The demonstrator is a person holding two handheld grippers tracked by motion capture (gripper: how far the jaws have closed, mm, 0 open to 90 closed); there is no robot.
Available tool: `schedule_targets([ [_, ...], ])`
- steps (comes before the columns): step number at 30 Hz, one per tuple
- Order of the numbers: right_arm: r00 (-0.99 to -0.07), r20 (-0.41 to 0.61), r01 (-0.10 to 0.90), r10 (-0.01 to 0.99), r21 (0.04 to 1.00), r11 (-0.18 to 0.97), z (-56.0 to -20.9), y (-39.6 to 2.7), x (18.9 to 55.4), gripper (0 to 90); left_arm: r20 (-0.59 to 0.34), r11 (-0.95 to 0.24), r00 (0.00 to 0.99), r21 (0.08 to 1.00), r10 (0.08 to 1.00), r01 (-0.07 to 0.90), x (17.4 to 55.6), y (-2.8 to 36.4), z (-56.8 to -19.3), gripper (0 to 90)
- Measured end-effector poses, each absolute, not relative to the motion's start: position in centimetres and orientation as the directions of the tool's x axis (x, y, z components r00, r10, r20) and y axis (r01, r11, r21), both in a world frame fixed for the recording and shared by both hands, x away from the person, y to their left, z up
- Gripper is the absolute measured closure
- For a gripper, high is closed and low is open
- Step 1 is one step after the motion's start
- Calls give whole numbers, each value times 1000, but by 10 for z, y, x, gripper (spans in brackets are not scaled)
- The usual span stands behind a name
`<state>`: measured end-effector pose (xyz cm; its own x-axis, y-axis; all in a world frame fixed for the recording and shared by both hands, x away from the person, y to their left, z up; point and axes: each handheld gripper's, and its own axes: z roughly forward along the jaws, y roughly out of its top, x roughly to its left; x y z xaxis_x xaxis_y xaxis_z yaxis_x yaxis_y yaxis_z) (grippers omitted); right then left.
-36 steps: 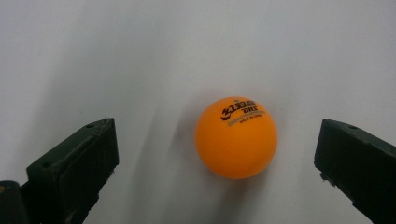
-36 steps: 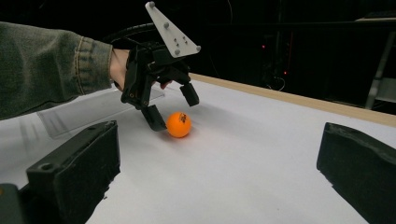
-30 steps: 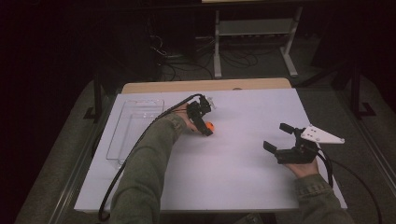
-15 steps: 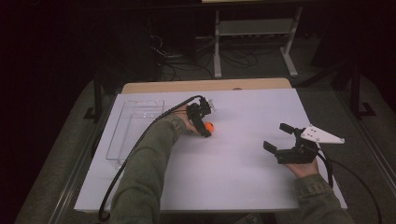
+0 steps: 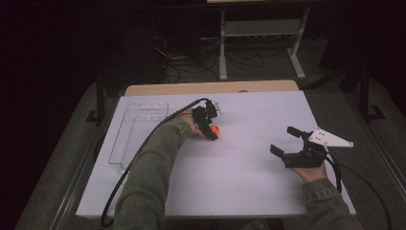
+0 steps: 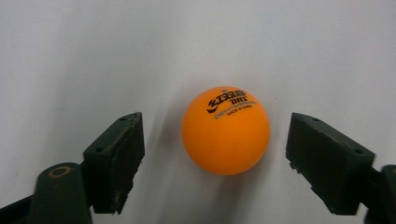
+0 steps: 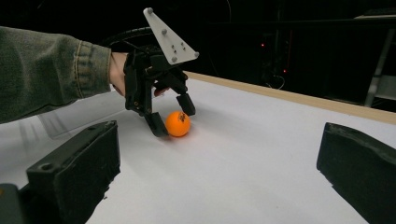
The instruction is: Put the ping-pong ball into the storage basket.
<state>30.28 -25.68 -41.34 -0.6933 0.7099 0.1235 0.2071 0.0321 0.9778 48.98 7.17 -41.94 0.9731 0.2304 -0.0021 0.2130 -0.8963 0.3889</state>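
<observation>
With the orange table-tennis ball (image 6: 225, 130) set loose on the white table (image 5: 249, 187) between the wide-open jaws of the left gripper (image 6: 215, 161), and the right gripper (image 5: 287, 141) held wide apart, the ball could be nudged away if one jaw is closed first.

White table (image 5: 249, 191) bears orange ball (image 5: 214, 129), clear tray (image 5: 139, 132).

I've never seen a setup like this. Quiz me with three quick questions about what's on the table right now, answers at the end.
1. True or false: the left gripper already squeezes the orange ball.
2. What lies on the white table at the far left?
3. The right gripper is: A) open, holding nothing; B) shut on the ball.

Key: 1. False, both jaws stand apart from it. 2. A clear plastic tray. 3. A.
</observation>
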Motion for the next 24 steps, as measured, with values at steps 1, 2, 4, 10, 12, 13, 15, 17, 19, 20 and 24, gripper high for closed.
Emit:
schedule_targets([
  [1,-693,124,207,710,978,32,-413,-257,303,0,-1,-896,974,391,228,211,490,72,-419,213],
  [2,-693,124,207,710,978,32,-413,-257,303,0,-3,-894,973,395,230,212,489,72,-419,229],
  [4,-694,124,207,710,978,32,-413,-257,303,0,4,-896,975,396,222,203,489,72,-418,260],
  [10,-694,123,205,709,978,32,-413,-257,303,0,10,-897,976,396,219,197,488,71,-418,342],
  [12,-694,122,205,709,978,31,-413,-257,303,0,10,-896,976,398,217,195,488,71,-417,361],
  [13,-694,124,206,709,978,31,-413,-257,303,0,10,-896,976,400,215,193,488,71,-417,372],
  [15,-695,124,207,708,978,31,-413,-257,303,0,15,-893,975,405,220,196,488,71,-417,387],
  [17,-696,124,207,708,978,32,-413,-256,303,0,15,-892,975,407,220,195,488,71,-416,414],
  [19,-695,124,207,708,978,32,-413,-257,303,0,11,-891,976,410,219,195,488,71,-415,438],
  [20,-695,124,206,708,978,31,-413,-257,303,0,10,-891,976,410,218,194,488,72,-415,451],
  [24,-696,123,205,708,978,31,-413,-257,303,0,0,-890,978,416,207,188,488,72,-414,499],
])
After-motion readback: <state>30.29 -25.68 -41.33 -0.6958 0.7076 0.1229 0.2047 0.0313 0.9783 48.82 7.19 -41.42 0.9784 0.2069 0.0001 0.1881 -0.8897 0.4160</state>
